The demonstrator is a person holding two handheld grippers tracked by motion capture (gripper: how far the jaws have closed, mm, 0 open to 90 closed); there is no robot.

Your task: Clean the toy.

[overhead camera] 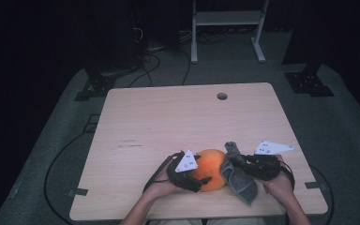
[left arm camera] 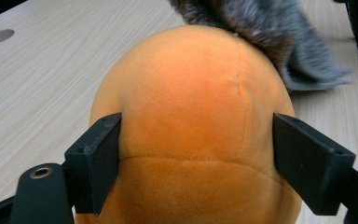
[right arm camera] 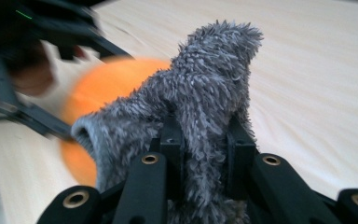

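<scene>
Orange plush ball (overhead camera: 211, 168) sits at table's (overhead camera: 168, 117) near edge, squeezed betw. left gripper's (left arm camera: 196, 154) half-closed jaws. Grey fluffy cloth (right arm camera: 205, 121) is clamped in right gripper (right arm camera: 200, 154), touching ball's side.

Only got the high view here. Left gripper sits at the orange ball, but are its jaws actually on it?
Observer: Yes. In the left gripper view both jaws press the sides of the orange ball, one on each side; the left gripper has it clamped.
Operator: And the right one, is that grey cloth gripped or just draped over it?
Observer: Gripped. The right gripper view shows the right gripper shut on a fold of the fuzzy grey cloth, which sticks up past the jaws.
Operator: Is the cloth touching the ball?
Observer: In the left gripper view the cloth's edge lies against the top of the ball, on the far side from the jaws.
</scene>
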